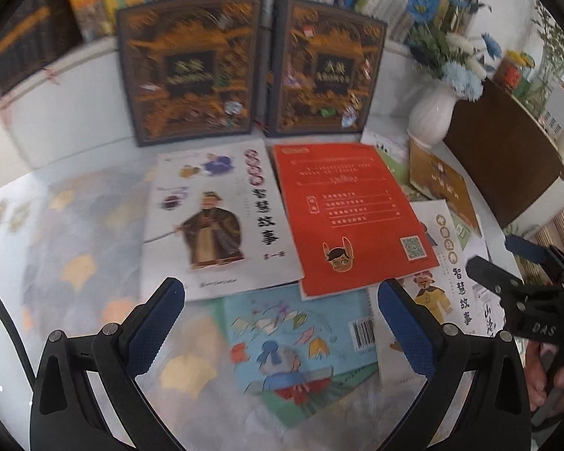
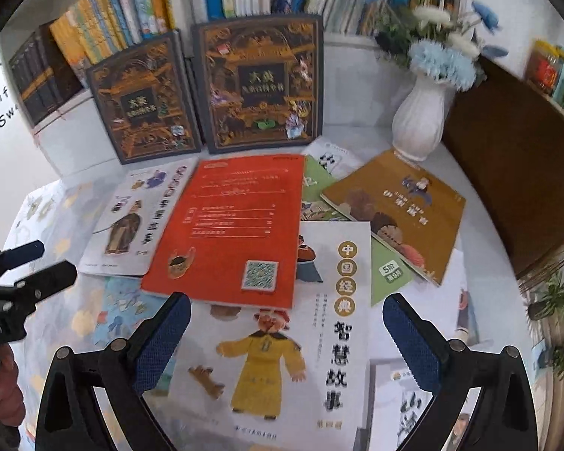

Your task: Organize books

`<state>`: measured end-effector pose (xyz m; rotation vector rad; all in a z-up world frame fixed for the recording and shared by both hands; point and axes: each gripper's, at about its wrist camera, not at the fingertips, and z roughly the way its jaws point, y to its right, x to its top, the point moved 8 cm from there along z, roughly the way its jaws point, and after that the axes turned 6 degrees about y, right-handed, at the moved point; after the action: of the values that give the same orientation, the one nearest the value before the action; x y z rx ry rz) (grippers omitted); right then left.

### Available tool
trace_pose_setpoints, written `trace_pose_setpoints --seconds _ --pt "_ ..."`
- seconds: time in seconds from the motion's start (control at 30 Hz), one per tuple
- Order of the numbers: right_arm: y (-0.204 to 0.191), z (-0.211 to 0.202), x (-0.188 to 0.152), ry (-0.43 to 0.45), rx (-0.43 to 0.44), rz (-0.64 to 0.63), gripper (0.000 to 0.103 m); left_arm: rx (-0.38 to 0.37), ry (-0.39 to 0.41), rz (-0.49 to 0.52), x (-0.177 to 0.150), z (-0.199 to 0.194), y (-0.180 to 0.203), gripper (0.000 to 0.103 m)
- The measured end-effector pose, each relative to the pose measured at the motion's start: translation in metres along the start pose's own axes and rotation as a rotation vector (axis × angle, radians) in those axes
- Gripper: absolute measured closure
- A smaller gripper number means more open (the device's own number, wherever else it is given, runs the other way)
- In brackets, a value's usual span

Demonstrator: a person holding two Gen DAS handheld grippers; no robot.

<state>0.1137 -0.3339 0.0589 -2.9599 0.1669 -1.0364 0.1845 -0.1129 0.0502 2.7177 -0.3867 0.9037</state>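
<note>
Several thin books lie scattered and overlapping on the table. A red book [image 1: 349, 214] [image 2: 233, 225] rests on top in the middle. Left of it is a white book with a brown-robed figure [image 1: 222, 221] [image 2: 131, 221]. A blue illustrated book [image 1: 300, 353] lies under my left gripper [image 1: 282, 323], which hovers open and holds nothing. My right gripper [image 2: 285, 338] [image 1: 496, 259] is open and empty above a white book with a yellow-robed figure [image 2: 300, 338] [image 1: 443, 274]. A mustard book [image 2: 398, 210] and a green book [image 2: 387, 274] lie further right. The left gripper [image 2: 45, 265] shows at the left edge of the right wrist view.
Two dark ornate hardbacks [image 1: 188, 71] [image 2: 263, 79] stand against a white shelf [image 1: 75, 109] lined with upright books. A white vase [image 2: 417, 112] with blue flowers stands at the back right beside a brown cabinet [image 2: 507, 173]. A patterned tablecloth [image 1: 75, 248] covers the table.
</note>
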Motion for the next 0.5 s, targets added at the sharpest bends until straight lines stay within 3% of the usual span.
trace_pose_setpoints --seconds 0.1,0.23,0.37,0.5 --pt "0.005 0.027 0.002 -0.054 0.019 0.022 0.016 -0.042 -0.041 0.019 0.003 0.028 0.006 0.0" --pt "0.01 0.06 0.001 -0.117 0.025 0.043 0.022 -0.09 -0.094 0.021 0.003 0.063 0.012 0.001" --pt "0.01 0.085 -0.004 -0.164 0.041 0.05 0.042 -0.11 -0.134 0.046 0.0 0.09 0.02 0.001" --pt "0.009 0.089 -0.003 -0.14 0.033 0.03 0.043 -0.136 -0.158 0.06 -0.004 0.101 0.026 0.001"
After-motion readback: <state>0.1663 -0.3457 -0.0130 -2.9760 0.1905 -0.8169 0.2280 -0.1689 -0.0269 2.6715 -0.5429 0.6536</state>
